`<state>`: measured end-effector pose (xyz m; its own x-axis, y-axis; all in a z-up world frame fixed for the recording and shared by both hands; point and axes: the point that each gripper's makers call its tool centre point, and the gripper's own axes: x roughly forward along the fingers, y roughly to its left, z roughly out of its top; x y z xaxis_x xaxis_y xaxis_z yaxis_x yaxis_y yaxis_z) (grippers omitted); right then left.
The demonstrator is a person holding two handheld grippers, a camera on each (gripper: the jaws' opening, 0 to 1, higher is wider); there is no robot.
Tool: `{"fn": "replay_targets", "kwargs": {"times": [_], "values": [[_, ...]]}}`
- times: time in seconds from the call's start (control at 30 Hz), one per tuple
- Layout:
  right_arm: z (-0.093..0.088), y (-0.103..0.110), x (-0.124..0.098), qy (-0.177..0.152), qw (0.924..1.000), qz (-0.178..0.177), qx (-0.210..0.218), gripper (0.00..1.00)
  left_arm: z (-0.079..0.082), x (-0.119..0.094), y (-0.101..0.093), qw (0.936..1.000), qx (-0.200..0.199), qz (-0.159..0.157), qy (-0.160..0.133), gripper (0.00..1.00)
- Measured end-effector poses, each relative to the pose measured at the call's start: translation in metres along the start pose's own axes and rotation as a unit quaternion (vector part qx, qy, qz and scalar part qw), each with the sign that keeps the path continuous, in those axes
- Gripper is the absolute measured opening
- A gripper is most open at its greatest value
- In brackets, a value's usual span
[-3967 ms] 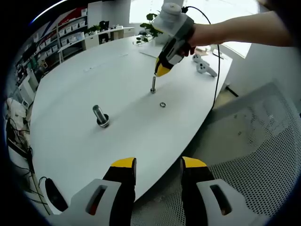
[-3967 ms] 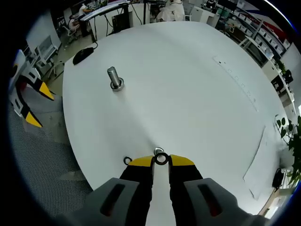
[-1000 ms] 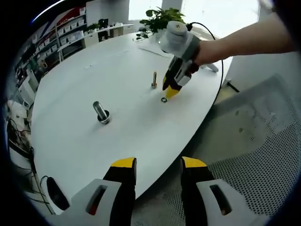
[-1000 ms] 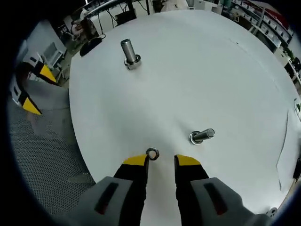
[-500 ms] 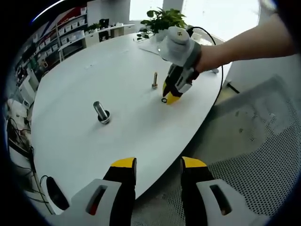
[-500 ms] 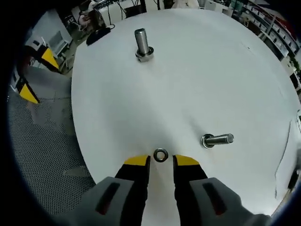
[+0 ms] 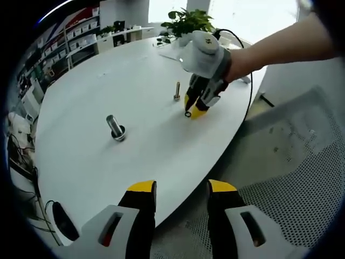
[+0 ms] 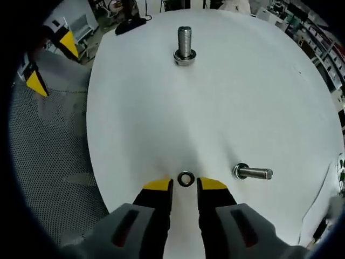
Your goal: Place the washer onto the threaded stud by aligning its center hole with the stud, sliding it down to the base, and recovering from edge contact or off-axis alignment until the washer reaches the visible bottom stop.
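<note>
Washer first: the small dark metal ring washer (image 8: pixel 186 178) lies flat on the round white table (image 8: pixel 226 102), right between the yellow tips of the right gripper (image 8: pixel 185 184), whose jaws stand narrowly parted around it. Whether either tip touches the ring is hard to tell. Just beside it, the slim threaded steel stud (image 8: pixel 253 173) rises from its base; well beyond stands a thicker bolt (image 8: pixel 185 46). Over the table's edge, the left gripper (image 7: pixel 181 189) hangs spread, holding nothing, its lower body cut off.
</note>
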<state>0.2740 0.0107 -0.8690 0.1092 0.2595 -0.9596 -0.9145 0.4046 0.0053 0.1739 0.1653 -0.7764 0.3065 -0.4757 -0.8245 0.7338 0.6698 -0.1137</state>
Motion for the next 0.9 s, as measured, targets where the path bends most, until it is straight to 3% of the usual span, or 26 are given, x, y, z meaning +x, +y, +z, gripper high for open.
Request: {"fn": "replay_targets", "kwargs": {"times": [0.27,0.63,0.77,0.9], "values": [[0.0018,-0.0029,0.0013,0.006,0.9999,0.005,0.008,0.14,-0.0008,0.0001,0.0002,1.0,-0.002,0.0,0.002,0.36],[0.0026,0.002,0.0028,0.079,0.9963,-0.026,-0.02,0.15,0.0004,-0.0009,0.0016,1.0,-0.003,0.003,-0.001,0.36],[0.0017,0.002,0.001,0.076,0.9962,-0.037,-0.02,0.14,0.0011,-0.0015,0.0023,1.0,-0.004,0.005,-0.003,0.36],[0.0,-0.0006,0.0003,0.047,0.998,-0.04,-0.01,0.14,0.0016,-0.0019,0.0033,1.0,-0.005,0.006,-0.005,0.35]]}}
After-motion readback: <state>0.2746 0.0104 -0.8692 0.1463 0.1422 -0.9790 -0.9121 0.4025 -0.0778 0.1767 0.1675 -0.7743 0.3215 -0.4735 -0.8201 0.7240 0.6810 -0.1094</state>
